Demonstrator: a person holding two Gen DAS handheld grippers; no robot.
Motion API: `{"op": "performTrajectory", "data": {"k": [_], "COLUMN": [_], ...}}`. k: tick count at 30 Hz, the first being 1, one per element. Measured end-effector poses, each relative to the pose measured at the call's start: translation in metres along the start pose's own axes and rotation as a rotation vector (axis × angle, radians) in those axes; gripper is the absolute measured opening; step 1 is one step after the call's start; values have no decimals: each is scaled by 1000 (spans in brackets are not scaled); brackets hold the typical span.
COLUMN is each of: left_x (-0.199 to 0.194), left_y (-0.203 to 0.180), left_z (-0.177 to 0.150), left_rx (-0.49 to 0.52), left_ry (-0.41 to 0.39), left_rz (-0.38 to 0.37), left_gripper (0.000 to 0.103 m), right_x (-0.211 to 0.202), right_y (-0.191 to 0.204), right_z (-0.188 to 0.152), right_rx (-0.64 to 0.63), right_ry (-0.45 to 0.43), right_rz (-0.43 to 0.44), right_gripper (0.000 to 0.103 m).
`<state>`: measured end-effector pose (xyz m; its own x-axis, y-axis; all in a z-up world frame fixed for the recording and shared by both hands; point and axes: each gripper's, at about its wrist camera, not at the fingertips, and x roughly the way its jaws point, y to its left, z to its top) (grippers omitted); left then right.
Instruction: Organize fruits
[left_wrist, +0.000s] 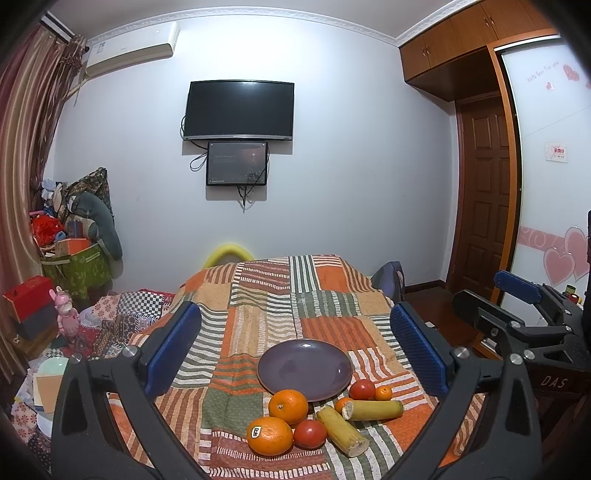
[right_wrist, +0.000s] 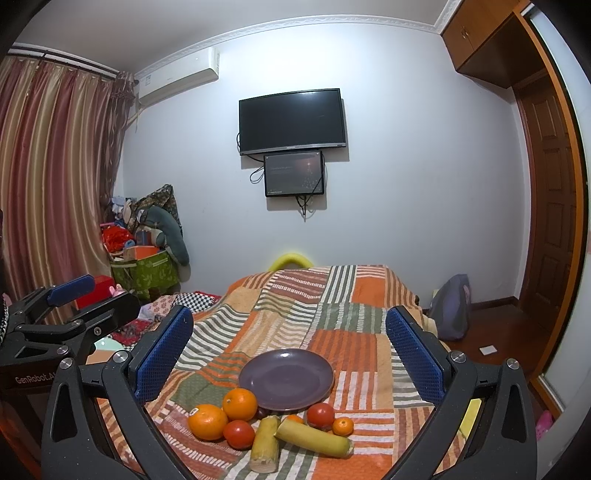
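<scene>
Both grippers, left and right, are hanging wide open and empty above the fruit pile lying against the near rim of the bare plate, where nudging one round orange risks rolling it off the soft blanket.

Both hand-held grippers wide open, side by side

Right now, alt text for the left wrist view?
An empty purple plate sits on a striped patchwork cloth, with two oranges, two tomatoes, small mandarins and two yellow stalk pieces clustered in front of it. The open left gripper frames the scene; the right gripper shows at right.
</scene>
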<state>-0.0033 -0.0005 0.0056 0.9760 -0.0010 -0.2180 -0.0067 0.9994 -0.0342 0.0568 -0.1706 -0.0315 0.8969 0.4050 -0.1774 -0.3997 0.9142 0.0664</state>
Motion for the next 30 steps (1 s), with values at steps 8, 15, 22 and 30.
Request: {"op": "performTrajectory", "data": {"k": [8, 15, 22, 30], "left_x": [0, -2, -1, -1], "left_y": [-1, -2, -3, -3], "left_z": [0, 1, 0, 0], "left_rx": [1, 6, 7, 7], "left_ry": [-1, -3, -2, -2], "left_rz": [1, 2, 0, 0], "left_gripper": [103, 103, 103, 103], "right_x": [0, 1, 0, 0], "right_y": [0, -1, -3, -3], "right_z": [0, 0, 0, 0], "right_rx": [-1, 4, 5, 4], "right_ry": [1, 2, 1, 0], "right_rz": [0, 2, 1, 0], "right_gripper": [103, 103, 103, 103]}}
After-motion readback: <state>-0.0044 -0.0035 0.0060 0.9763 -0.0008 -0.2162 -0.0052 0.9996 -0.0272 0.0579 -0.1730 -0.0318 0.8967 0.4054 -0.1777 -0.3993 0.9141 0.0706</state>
